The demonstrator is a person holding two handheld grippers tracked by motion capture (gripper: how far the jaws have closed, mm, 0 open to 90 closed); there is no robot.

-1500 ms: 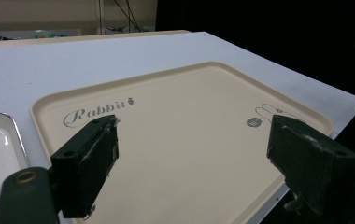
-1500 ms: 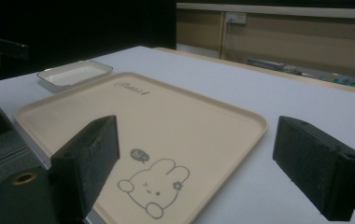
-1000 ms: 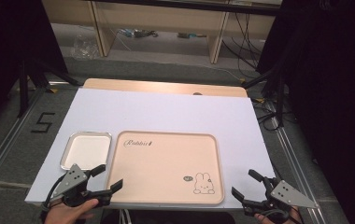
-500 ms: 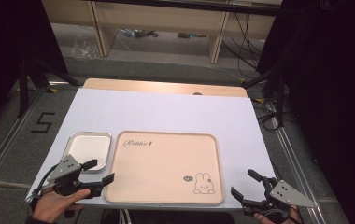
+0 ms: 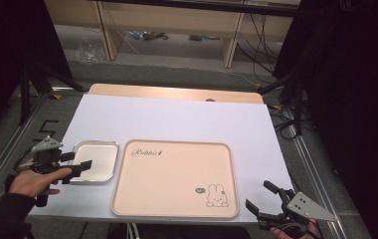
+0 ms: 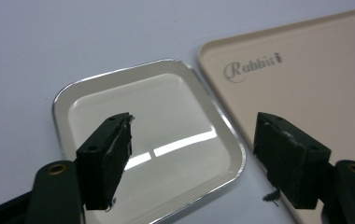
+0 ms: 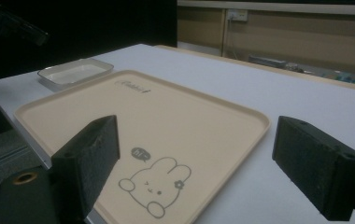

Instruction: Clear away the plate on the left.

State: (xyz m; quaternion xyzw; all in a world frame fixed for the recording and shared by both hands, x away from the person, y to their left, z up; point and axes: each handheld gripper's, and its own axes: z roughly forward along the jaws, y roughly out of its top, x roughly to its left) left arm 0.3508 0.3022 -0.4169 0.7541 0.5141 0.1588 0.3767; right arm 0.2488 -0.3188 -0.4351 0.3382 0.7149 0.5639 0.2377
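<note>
Left gripper (image 5: 80, 160) over the small dish (image 5: 96, 160), jaws wide and just closing a little, nothing between them (pads clear of the rim), dish just left of the beige tray (image 5: 174, 179), right gripper (image 5: 261, 198) wide open by the tray's near right corner

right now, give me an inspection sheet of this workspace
surface: white table top, bare apart from two trays.
job's things: small metal tray, empty, lying beside the beige rabbit tray, also empty.
clutter: nothing seen on the table.
grippers: left gripper over the small metal tray's left edge, jaws apart and just closing a little, nothing pressed between them; right gripper open at the table's near right corner, holding nothing.
cables: loose cables on the floor behind.
surroundings: wooden shelving at the back, black curtain at the right.
</note>
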